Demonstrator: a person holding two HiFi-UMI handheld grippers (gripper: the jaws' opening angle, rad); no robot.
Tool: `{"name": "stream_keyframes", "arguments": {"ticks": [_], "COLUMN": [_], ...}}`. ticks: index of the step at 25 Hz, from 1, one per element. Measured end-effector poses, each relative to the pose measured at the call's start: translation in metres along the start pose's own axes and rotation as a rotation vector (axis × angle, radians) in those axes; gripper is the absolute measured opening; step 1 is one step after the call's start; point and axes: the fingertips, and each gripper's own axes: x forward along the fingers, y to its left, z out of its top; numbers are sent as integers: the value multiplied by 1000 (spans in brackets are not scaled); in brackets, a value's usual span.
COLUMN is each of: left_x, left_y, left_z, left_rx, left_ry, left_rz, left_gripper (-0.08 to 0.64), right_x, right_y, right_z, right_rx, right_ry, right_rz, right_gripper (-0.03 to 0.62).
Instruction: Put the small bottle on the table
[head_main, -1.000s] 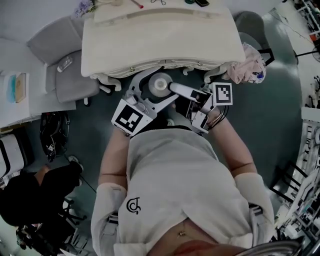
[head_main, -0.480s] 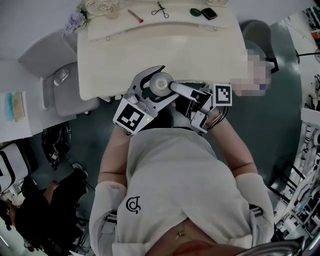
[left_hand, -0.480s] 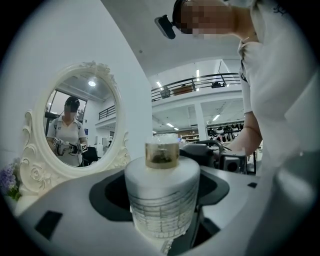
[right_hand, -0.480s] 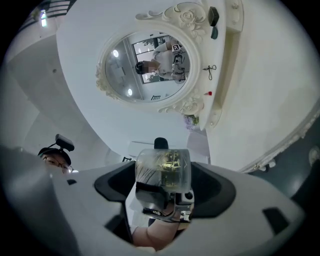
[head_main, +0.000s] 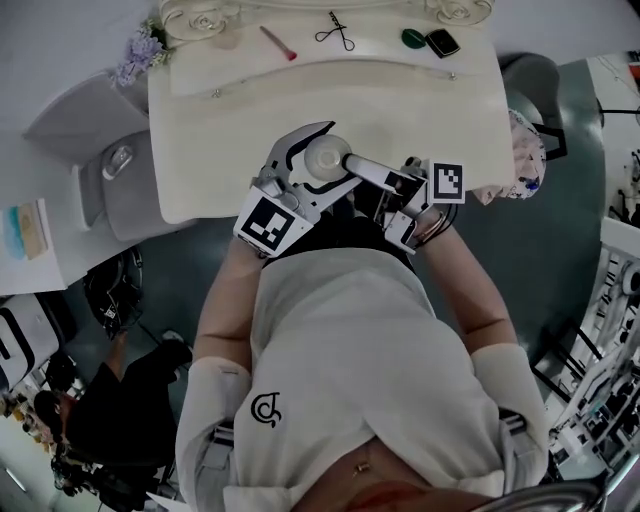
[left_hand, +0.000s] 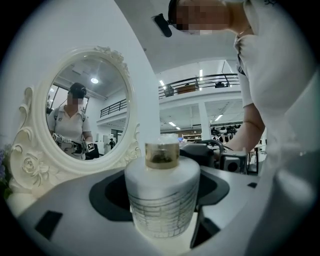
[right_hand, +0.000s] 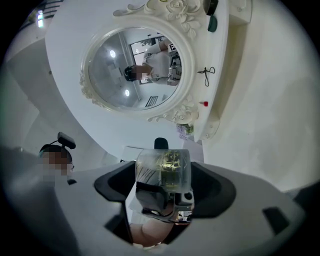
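Observation:
The small bottle (head_main: 318, 160) is frosted white with a clear, gold-centred cap (left_hand: 161, 155). My left gripper (head_main: 328, 158) is shut on its body (left_hand: 161, 200) and holds it upright over the front part of the cream dressing table (head_main: 400, 90). My right gripper (head_main: 350, 167) reaches in from the right. In the right gripper view the cap (right_hand: 165, 167) sits between the jaws with its sides against the pads. I cannot see whether the bottle's base touches the table.
Along the table's back lie a red-tipped brush (head_main: 277, 36), scissors (head_main: 337, 30), a green item (head_main: 414, 38) and a dark compact (head_main: 443, 42). An ornate oval mirror (left_hand: 80, 115) stands behind. A grey chair (head_main: 110, 170) is at the left, a floral cloth (head_main: 525, 160) at the right.
Both grippers have moved forward together with the bottle, from in front of the table's front edge to over the tabletop. Their grip looks the same.

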Motion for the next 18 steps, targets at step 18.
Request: {"name": "stream_keyframes", "arguments": {"ticks": [18], "left_x": [34], "left_y": [17], "left_z": [-121], "left_rx": [-136], "left_ry": [181], "left_rz": [114], "left_gripper": [347], "right_x": [-28], "right_y": [-109], "right_z": [29], "right_rx": [19], "right_ry": [136], "right_rz": [-257], "right_gripper": [333]}}
